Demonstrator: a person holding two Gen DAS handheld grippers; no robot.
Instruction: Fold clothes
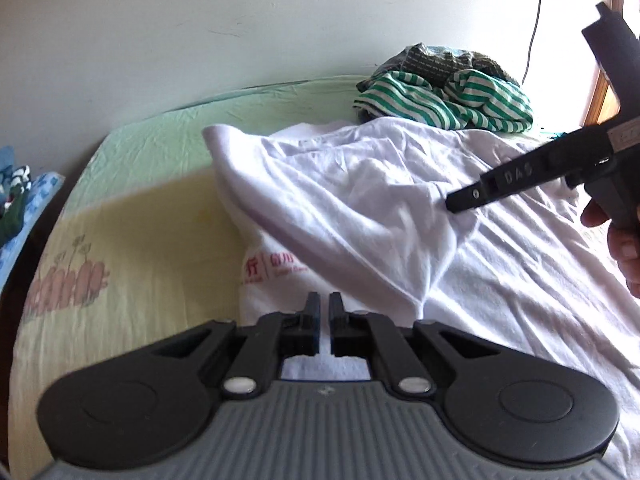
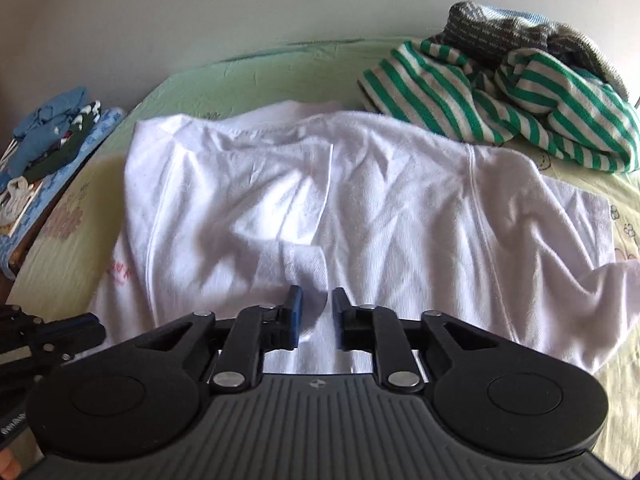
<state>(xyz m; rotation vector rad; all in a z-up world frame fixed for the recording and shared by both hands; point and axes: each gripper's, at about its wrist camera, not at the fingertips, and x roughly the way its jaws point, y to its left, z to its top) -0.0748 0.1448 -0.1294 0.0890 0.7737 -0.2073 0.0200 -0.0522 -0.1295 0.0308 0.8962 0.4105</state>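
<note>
Shirt: your white shirt (image 2: 360,200) is spread across the middle of the bed (image 2: 248,76), back side up as far as I can tell. Its left side is turned in over the body, so the left view shows a thick doubled flap with a rounded fold line (some red print peeks out from under it near the left edge). The right sleeve is spread out toward the right.

Left gripper: the left gripper (image 1: 325,306) hovers at the near edge of the shirt, just in front of that flap. Fingers are nearly together, only a thin slit between them, and I see no cloth in it. I'd guess it sits there because the near hem is the next handy corner.

Right gripper: the right gripper (image 2: 316,300) is over the near middle of the shirt. There's a clear gap between its fingers, and a small bump of fabric sits right in front of them. From its own view I can't tell if any cloth is actually pinched. In the left view its tip rests on or just above the cloth, right beside the flap, which looks like pinning or smoothing to me.

Pile: the striped top (image 2: 520,96) lies crumpled at the far right, touching the shirt's far edge, with a grey garment (image 2: 508,32) behind it. Both are bunched, so they likely wait their turn.

Stack: the clothes (image 2: 52,144) at the far left, off the bed, look flatter (probably sorted ones, hard to be sure).

Stage: one side is in and the right sleeve is out, so I'd call the shirt partly folded.
</note>
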